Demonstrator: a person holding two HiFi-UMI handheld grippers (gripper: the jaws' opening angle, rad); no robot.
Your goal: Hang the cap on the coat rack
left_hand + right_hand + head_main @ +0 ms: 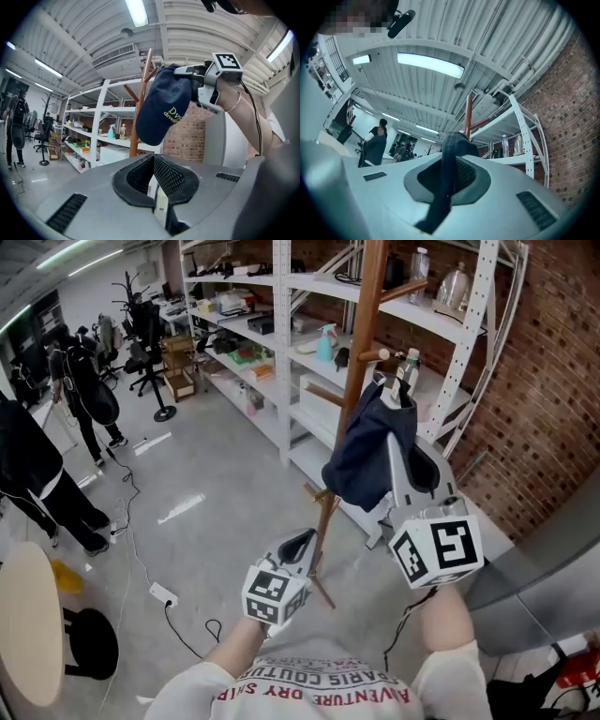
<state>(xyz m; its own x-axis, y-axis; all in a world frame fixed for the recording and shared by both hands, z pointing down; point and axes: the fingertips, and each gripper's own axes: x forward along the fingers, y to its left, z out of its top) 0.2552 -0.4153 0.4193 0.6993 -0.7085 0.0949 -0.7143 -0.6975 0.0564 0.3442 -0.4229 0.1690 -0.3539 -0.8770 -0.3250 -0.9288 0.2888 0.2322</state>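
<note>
Head view, from the left: the grey left gripper (302, 545) with its marker cube sits low, jaws together and holding nothing. Next is the dark blue soft cloth cap (370, 460), up in the air right by the tall brown wooden coat rack (361, 334). The right gripper (398, 395) is pinched tight on a thin bit of the cap's edge. I think the cap is light and floppy, so the edge or back strap is the best place to hold
</note>
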